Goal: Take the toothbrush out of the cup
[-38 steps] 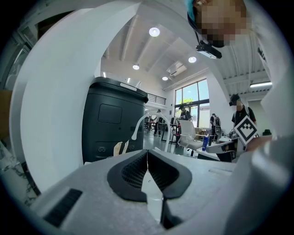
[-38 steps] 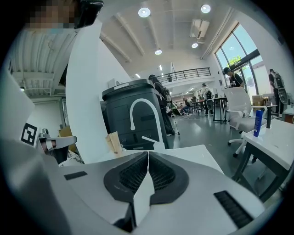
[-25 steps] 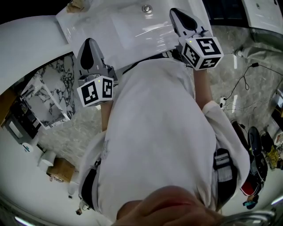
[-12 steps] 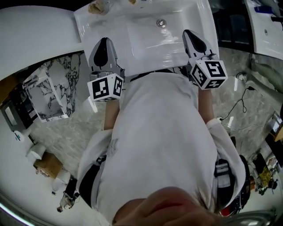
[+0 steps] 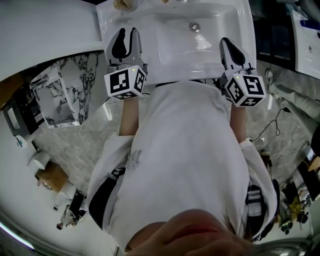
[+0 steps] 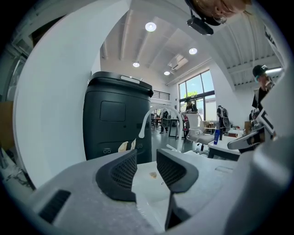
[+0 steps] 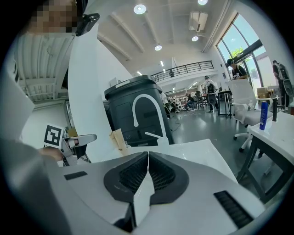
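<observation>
My left gripper (image 5: 125, 34) (image 6: 146, 158) reaches over the front left rim of the white sink (image 5: 175, 45). Its jaws have just been opening and now stand apart with nothing between them. At the sink's front right, my right gripper (image 5: 231, 45) (image 7: 148, 158) is shut and empty. Some beige items (image 5: 124, 4) (image 7: 118, 137) (image 6: 123, 147) stand at the sink's back left corner, beside the white arched faucet (image 6: 158, 110) (image 7: 148, 103). They are too small to tell a cup or a toothbrush among them. Both grippers are well short of them.
A tall black bin (image 6: 115, 119) (image 7: 131, 108) stands behind the sink. The person's white shirt (image 5: 185, 150) fills the middle of the head view. A marbled panel (image 5: 62, 100) stands left on the grey stone floor, and cables (image 5: 270, 132) lie right.
The left gripper has moved forward over the sink's rim and its jaws have parted. More of the sink shows in the head view. The right gripper stays shut.
</observation>
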Available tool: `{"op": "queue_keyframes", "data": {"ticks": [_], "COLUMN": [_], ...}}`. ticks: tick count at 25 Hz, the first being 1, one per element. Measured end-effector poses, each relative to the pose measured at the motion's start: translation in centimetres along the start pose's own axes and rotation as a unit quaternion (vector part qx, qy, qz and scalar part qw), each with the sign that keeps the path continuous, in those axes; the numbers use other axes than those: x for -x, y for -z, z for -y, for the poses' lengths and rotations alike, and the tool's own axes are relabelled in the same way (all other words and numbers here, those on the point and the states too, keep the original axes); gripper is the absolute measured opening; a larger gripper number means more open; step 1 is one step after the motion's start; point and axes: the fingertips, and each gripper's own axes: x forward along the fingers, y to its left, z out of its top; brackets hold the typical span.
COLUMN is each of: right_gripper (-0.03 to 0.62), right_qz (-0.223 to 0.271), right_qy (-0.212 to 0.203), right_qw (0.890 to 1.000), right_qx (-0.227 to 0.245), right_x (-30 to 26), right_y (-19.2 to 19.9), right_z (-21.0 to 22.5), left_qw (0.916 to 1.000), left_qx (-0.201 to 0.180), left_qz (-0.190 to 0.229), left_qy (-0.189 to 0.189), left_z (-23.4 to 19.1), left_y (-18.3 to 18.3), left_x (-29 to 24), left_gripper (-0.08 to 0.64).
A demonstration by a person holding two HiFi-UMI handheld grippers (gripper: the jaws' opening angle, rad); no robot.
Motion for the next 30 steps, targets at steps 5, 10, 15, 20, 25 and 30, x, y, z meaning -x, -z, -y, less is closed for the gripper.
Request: {"op": "queue_keyframes", "data": {"ticks": [5,10,15,20,25,30], "right_gripper": [0.015,0.015,0.015,0.015,0.015,0.015], "right_qz": [-0.002,-0.004,-0.009,-0.014,-0.021,-0.023], "right_qy": [0.003,0.01,0.018,0.021,0.02,0.022], "right_qw": [1.0,1.0,1.0,1.0,0.999,0.999], "right_qx": [-0.003,-0.008,-0.01,-0.011,-0.013,-0.013], "right_x": [-0.2,-0.5,-0.7,-1.1,-1.5,-1.5], "right_y": [0.1,0.2,0.2,0.5,0.8,0.8], "right_z": [0.1,0.3,0.7,0.9,0.8,0.8], "left_qw": [0.9999,0.9997,0.9994,0.9989,0.9977,0.9961], "left_qx": [-0.01,-0.017,-0.024,-0.015,-0.017,-0.023], "left_qz": [-0.009,-0.017,-0.026,-0.042,-0.059,-0.075], "left_qy": [0.001,0.002,-0.001,-0.016,-0.03,-0.04], "left_z": [-1.3,-2.5,-3.5,-4.8,-6.1,-6.8], "left_y": [0.4,0.8,1.4,2.7,4.1,5.4], "left_x": [-2.4,-4.7,-6.6,-8.4,-10.4,-12.3], "left_gripper": [0.161,0.2,0.23,0.255,0.293,0.298]}}
